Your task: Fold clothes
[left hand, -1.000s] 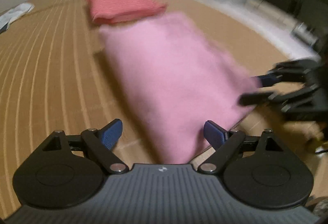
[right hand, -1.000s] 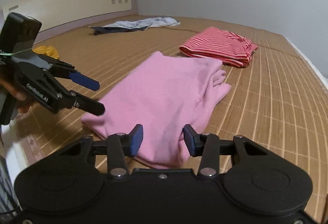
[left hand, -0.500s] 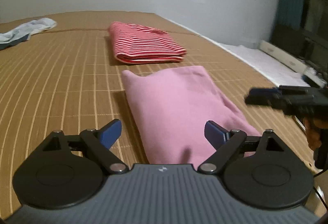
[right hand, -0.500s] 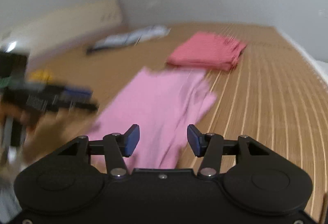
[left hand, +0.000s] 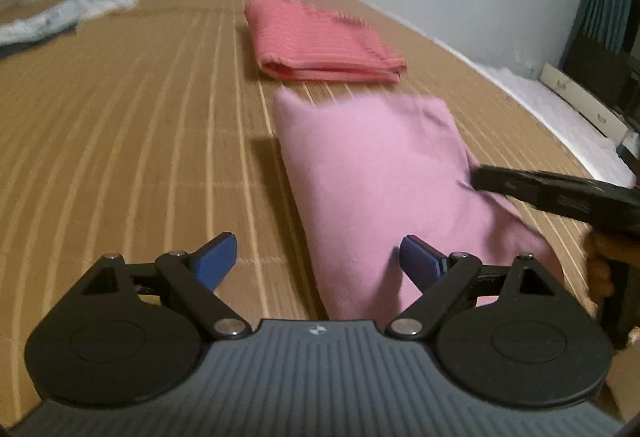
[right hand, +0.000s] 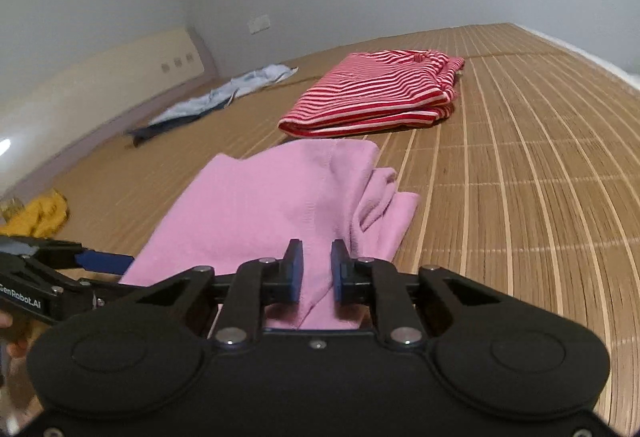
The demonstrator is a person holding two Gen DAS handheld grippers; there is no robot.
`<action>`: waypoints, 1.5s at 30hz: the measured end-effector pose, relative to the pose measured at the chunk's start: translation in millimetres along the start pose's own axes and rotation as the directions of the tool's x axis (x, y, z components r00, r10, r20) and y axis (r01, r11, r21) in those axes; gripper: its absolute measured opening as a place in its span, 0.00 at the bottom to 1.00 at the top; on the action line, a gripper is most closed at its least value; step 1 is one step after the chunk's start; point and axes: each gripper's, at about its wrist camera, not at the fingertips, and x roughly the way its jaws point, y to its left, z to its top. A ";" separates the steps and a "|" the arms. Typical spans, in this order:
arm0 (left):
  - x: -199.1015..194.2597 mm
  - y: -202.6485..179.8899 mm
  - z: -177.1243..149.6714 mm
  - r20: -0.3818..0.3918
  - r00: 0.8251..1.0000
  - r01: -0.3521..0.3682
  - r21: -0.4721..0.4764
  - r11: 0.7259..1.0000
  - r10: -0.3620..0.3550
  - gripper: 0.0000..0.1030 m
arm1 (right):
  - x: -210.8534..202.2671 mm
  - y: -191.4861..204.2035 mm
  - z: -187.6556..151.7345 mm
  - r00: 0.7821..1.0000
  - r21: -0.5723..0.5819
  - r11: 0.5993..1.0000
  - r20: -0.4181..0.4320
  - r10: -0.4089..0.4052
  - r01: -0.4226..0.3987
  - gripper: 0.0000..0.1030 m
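While my right gripper [right hand: 316, 269] has just been closing, its blue pads [right hand: 295, 269] stand a narrow gap apart with the near edge of the pink garment [right hand: 280, 205] between them; I cannot tell whether they press the cloth. That garment lies folded on the bamboo mat [right hand: 540, 177], its loose layers bunched along the right side in the right wrist view. From the left wrist view, the right gripper reaches in from the right edge, its dark tip touching the far side of the pink garment [left hand: 372, 165].

My left gripper [left hand: 316, 261] hangs wide open over the garment's near corner, one blue finger [left hand: 218, 257] over bare mat, the other over pink cloth, neither pressing anything. A hand [left hand: 600, 261] shows at the right edge under the other tool.

Beyond the pink garment and just apart from it sits a folded striped garment [right hand: 376, 97] in red and white. Farther back, near the headboard [right hand: 100, 85], a pale blue garment [right hand: 224, 97] lies unfolded. A yellow cloth [right hand: 40, 213] is crumpled at the left edge of the right wrist view, close to the left gripper [right hand: 100, 269].
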 end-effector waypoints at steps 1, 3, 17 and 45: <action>-2.7 0.6 0.1 0.021 1.000 -0.017 -0.001 1.000 0.018 0.89 | -4.9 -1.0 0.6 1.000 0.013 1.000 0.006 0.001 -0.001 0.16; -1.9 2.2 -0.7 0.007 1.000 -0.022 -0.019 1.000 0.022 0.89 | -25.0 8.3 1.4 1.000 -0.026 1.000 0.028 -0.002 0.003 0.26; -18.6 -17.4 -13.6 -0.073 0.984 0.171 0.105 0.980 -0.164 0.90 | -59.5 55.7 -32.1 0.998 -0.268 0.963 -0.058 -0.005 -0.011 0.38; -36.7 10.5 -27.3 -0.096 0.995 0.014 0.075 0.997 -0.007 0.91 | -64.2 70.5 -48.6 0.976 -0.297 0.943 -0.195 0.092 -0.149 0.52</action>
